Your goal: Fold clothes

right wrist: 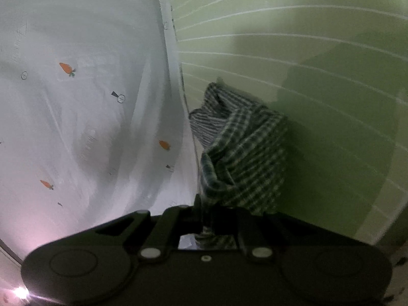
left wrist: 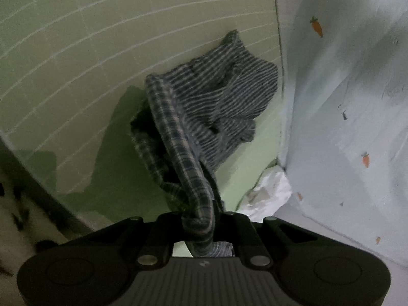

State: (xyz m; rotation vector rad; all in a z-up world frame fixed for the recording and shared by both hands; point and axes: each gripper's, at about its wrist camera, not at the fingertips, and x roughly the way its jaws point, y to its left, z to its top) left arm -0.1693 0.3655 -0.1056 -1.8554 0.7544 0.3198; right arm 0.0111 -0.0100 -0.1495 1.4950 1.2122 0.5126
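A dark garment with a plaid band and striped fabric [left wrist: 204, 107] hangs bunched over the green gridded mat [left wrist: 76, 63]. My left gripper [left wrist: 201, 219] is shut on its plaid edge, which rises from the jaws. In the right wrist view the same garment [right wrist: 244, 153] hangs crumpled in front of the mat [right wrist: 318, 51]. My right gripper [right wrist: 206, 216] is shut on another part of its plaid edge. The fingertips of both grippers are hidden by cloth.
A white sheet printed with small carrots [left wrist: 344, 102] lies beside the mat, also seen in the right wrist view [right wrist: 76, 102]. A crumpled white cloth [left wrist: 270, 191] sits at the mat's edge. A dark-spotted floor [left wrist: 15, 216] lies beyond the mat.
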